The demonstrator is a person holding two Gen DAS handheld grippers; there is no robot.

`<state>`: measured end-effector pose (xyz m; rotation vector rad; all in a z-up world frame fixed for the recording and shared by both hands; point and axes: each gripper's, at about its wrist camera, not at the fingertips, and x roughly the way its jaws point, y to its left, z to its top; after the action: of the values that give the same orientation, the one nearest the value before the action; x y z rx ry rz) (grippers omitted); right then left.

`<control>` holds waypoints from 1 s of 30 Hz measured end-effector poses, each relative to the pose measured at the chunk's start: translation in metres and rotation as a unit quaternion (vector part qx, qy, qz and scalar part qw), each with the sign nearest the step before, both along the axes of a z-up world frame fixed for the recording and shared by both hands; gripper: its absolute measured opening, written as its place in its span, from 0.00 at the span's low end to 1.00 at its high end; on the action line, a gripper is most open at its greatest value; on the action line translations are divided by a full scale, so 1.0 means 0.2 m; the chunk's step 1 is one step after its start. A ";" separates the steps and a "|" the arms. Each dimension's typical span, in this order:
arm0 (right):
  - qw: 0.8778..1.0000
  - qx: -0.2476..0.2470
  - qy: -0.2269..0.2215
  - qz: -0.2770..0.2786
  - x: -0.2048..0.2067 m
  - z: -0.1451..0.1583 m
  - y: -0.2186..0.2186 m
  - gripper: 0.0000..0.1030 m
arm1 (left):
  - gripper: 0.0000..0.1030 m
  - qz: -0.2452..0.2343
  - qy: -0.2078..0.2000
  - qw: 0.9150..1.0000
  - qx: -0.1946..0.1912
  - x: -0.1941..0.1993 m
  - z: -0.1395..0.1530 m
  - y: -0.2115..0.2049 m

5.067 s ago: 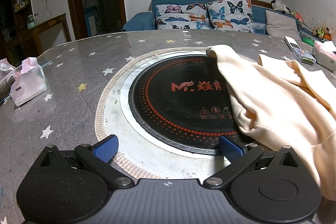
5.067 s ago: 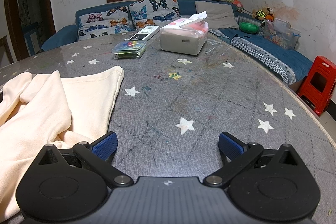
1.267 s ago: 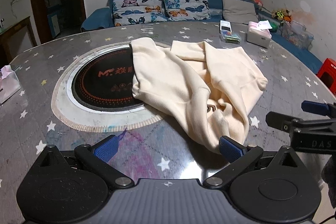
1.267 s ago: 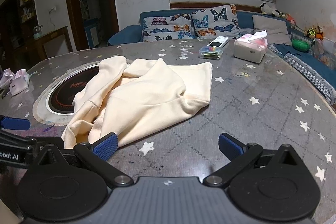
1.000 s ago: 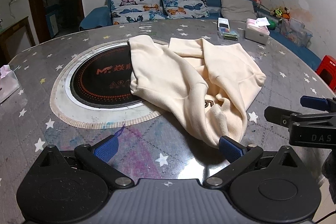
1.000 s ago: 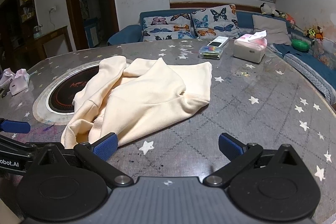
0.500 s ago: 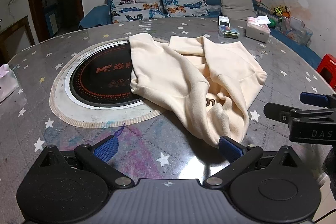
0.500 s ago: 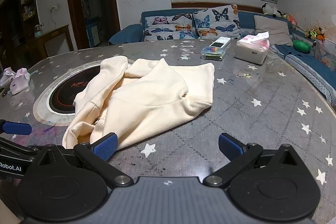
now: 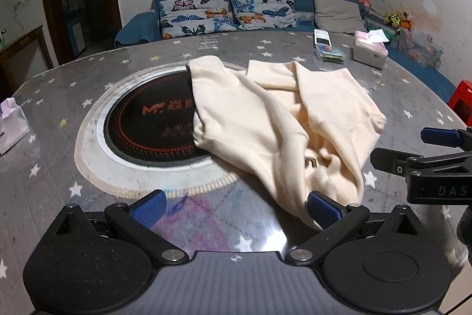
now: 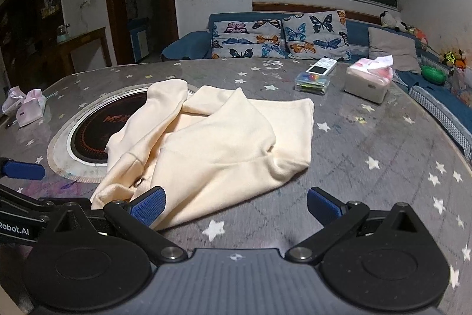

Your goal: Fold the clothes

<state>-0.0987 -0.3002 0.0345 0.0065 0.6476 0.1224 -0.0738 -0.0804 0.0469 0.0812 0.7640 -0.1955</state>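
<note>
A cream sweatshirt (image 9: 280, 120) lies crumpled on the grey star-print table, partly over the round black cooktop (image 9: 153, 123). It also shows in the right wrist view (image 10: 218, 149). My left gripper (image 9: 236, 207) is open and empty, just short of the garment's near edge, its right pad close to the cloth. My right gripper (image 10: 234, 207) is open and empty at the same near edge, its left pad beside the cloth. Each gripper shows at the side of the other's view.
A tissue box (image 10: 368, 78), a remote and a small clear box (image 10: 312, 81) sit at the table's far right. A pink tissue pack (image 9: 11, 126) lies at the left edge. A blue sofa with butterfly cushions (image 10: 280, 37) stands behind. A red stool (image 9: 461, 96) is at the right.
Both grippers have moved slightly forward toward the sweatshirt's near edge. Over five seconds both views pulled back from close to the table. Both stay open; the sweatshirt has not moved.
</note>
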 end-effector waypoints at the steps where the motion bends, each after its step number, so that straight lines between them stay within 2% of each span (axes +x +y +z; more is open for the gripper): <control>1: 1.000 -0.001 0.000 0.002 0.02 0.01 0.00 1.00 | 1.00 0.002 -0.001 1.000 -0.001 0.01 0.01 0.01; 5: 1.000 -0.003 -0.001 0.007 0.09 0.04 0.00 0.99 | 1.00 0.015 -0.008 1.000 -0.001 0.08 0.03 0.03; 13: 1.000 -0.004 0.002 0.017 0.33 0.12 -0.01 0.90 | 1.00 0.041 -0.010 0.999 -0.006 0.25 0.05 0.10; 17: 1.000 -0.004 0.011 0.027 0.47 0.13 0.00 0.82 | 0.99 0.045 -0.012 0.999 -0.011 0.33 0.07 0.11; 23: 0.999 0.027 0.037 0.028 0.71 0.11 0.00 0.68 | 0.99 0.039 -0.016 0.999 -0.002 0.45 0.08 0.09; 30: 0.997 0.036 0.059 0.022 0.95 0.03 0.02 0.54 | 0.97 0.039 -0.006 0.999 -0.007 0.60 0.07 0.08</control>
<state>0.0908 -0.2965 0.0409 0.0705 0.7616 0.1886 0.0468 -0.0645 0.0618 0.0395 0.7517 -0.1265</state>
